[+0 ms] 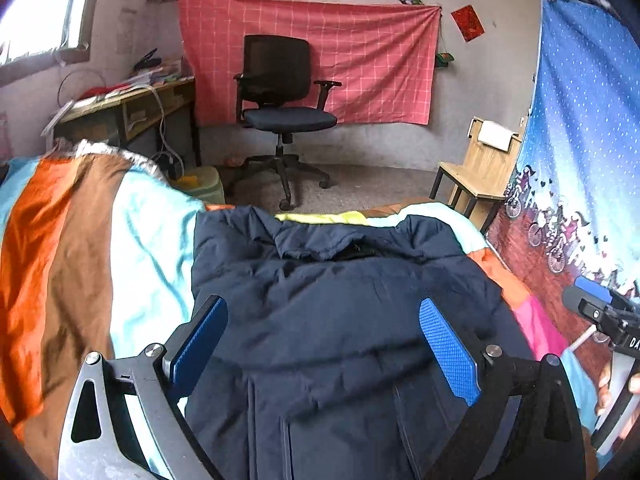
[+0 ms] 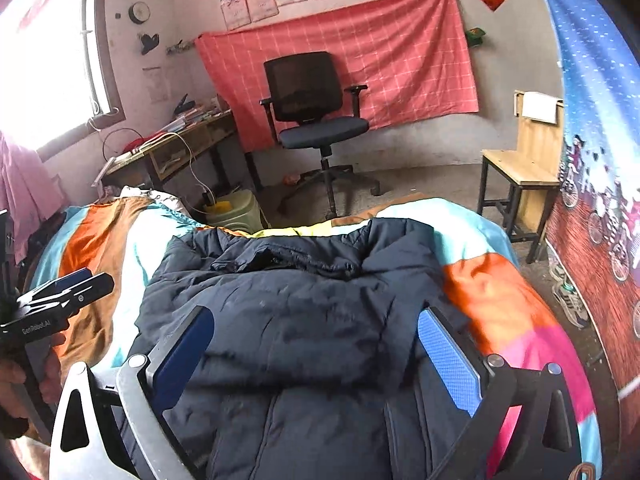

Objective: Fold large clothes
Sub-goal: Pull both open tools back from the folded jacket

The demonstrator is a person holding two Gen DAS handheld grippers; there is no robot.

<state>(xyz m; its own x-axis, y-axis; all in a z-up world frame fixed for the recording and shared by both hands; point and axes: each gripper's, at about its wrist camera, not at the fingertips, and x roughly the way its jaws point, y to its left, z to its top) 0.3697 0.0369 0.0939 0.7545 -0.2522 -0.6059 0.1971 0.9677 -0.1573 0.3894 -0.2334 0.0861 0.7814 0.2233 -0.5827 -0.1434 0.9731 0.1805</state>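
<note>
Left hand-held gripper [image 1: 324,344] is spread wide with nothing pinched, just hanging over the jacket [image 1: 340,320]. Same deal with the right hand-held gripper [image 2: 316,352]: blue pads apart, nothing between them but air. The dark navy jacket lies on the bed [image 1: 80,240], on a striped orange, brown and pale blue cover. Beyond the bed sits an office chair [image 1: 284,96], with a wooden chair [image 2: 524,160] off to the right.
</note>
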